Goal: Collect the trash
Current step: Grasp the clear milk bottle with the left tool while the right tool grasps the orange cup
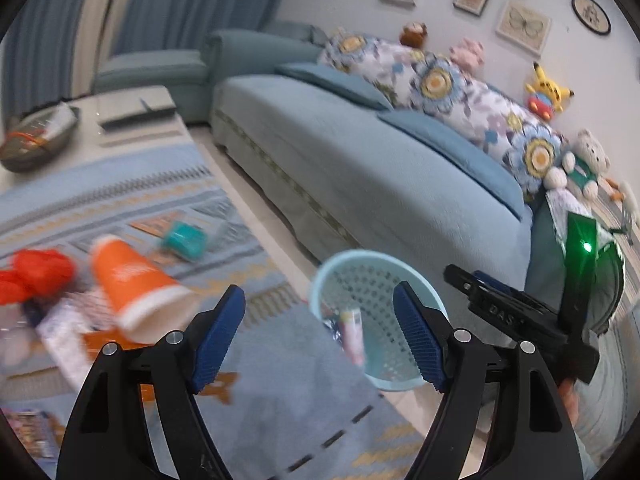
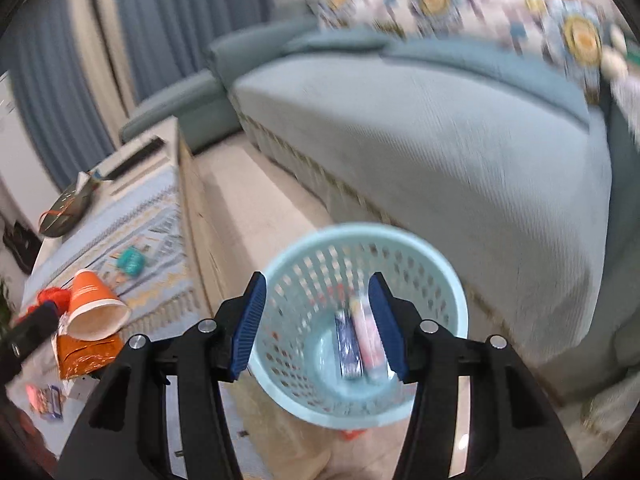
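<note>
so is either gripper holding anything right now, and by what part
Nothing is held. The left gripper and the right gripper are both open with nothing between their pads; the wrappers already lie inside the blue basket.

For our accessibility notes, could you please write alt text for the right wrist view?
The open right gripper hangs above a light blue perforated wastebasket holding two wrappers. To the left an orange paper cup lies tipped on a patterned cloth; a blue sofa stands behind.
</note>
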`<action>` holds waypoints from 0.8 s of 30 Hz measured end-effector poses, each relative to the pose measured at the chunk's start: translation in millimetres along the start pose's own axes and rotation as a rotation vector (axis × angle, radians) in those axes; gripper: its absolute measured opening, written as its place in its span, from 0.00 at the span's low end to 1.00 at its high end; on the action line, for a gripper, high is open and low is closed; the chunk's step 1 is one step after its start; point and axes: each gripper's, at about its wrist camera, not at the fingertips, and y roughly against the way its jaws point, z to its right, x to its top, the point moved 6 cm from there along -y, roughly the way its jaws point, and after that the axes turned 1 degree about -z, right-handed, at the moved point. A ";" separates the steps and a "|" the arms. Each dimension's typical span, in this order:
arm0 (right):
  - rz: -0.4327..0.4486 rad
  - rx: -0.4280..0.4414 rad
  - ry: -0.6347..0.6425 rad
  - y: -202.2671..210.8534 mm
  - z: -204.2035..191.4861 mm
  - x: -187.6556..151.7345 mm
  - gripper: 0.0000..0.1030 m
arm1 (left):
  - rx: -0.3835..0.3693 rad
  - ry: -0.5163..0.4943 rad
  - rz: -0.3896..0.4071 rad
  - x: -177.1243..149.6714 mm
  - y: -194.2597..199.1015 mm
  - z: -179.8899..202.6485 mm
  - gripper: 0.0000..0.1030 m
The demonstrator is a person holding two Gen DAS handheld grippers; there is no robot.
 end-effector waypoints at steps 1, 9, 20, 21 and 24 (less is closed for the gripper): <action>0.031 0.011 0.027 8.9 -12.0 3.1 0.55 | 0.009 0.009 0.022 3.7 12.8 -7.4 0.72; 0.126 0.153 0.182 59.2 -116.5 16.8 0.59 | 0.150 0.110 0.187 22.7 123.7 -98.3 0.83; -0.020 0.320 0.333 32.8 -252.9 -16.0 0.63 | 0.412 0.246 0.176 -10.3 200.2 -272.2 0.87; -0.028 0.324 0.340 29.6 -258.8 -21.6 0.63 | 0.420 0.248 0.164 -13.0 198.4 -283.4 0.87; -0.051 0.319 0.356 19.3 -272.7 -37.8 0.63 | 0.357 0.233 0.104 -21.1 181.6 -307.4 0.87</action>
